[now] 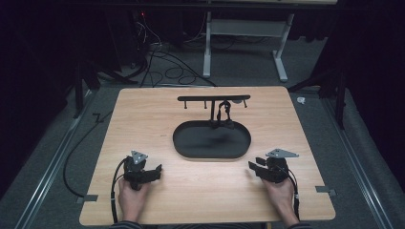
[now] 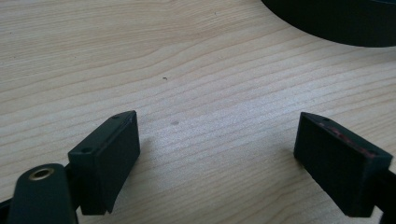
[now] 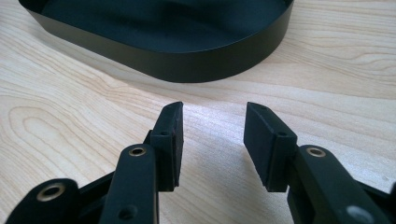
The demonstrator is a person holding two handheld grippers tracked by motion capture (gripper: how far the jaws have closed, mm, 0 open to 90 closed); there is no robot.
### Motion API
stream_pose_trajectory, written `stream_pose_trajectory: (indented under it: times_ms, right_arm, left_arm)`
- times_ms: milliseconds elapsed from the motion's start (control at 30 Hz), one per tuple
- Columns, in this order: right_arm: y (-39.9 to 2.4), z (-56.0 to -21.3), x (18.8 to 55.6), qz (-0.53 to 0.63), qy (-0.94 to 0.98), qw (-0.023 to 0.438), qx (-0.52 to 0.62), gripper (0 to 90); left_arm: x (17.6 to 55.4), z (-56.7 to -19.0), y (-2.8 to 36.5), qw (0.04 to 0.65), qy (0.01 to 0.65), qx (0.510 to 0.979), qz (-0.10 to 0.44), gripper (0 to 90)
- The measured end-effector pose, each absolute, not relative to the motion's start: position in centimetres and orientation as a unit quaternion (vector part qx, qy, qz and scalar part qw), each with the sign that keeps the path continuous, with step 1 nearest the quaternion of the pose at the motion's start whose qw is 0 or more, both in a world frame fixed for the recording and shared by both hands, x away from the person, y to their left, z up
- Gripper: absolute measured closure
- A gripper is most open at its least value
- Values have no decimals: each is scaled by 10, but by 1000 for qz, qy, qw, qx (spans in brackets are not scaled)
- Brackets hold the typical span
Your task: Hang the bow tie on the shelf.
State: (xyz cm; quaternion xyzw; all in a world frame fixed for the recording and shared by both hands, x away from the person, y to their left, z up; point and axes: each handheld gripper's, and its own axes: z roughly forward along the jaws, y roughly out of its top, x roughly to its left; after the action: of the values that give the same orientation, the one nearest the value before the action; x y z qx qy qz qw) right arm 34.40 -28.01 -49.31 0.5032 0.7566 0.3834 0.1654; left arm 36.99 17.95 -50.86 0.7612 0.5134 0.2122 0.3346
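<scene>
A black oval tray (image 1: 191, 148) sits in the middle of the wooden table (image 1: 143, 109), with a T-shaped black rack (image 1: 213, 98) standing at its far edge. A small dark item (image 1: 223, 114) hangs from the rack over the tray. My left gripper (image 1: 157, 171) rests near the table's front left, held by a hand, and its jaws stand wide apart over bare wood (image 2: 217, 140). My right gripper (image 1: 252, 167) rests at the front right, open with nothing between its jaws (image 3: 212, 140). The tray's rim (image 3: 187, 65) lies just ahead of it.
The tray's edge (image 2: 336, 28) shows at the top right of the left gripper view. Cables (image 1: 162, 67) lie on the floor beyond the table. A white desk frame (image 1: 243, 33) stands farther back. Metal rails (image 1: 52, 162) run along both sides of the table.
</scene>
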Motion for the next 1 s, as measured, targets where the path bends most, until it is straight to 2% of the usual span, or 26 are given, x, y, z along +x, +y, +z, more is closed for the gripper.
stream_pose_trajectory:
  times_ms: [867, 1000]
  right_arm:
    - [-272, -502, 348, 364, 760, 186, 505, 586]
    - [-271, -502, 348, 362, 764, 189, 499, 538]
  left_arm:
    - [370, -509, 179, 335, 513, 761, 212, 148]
    - [370, -509, 179, 335, 513, 761, 212, 148]
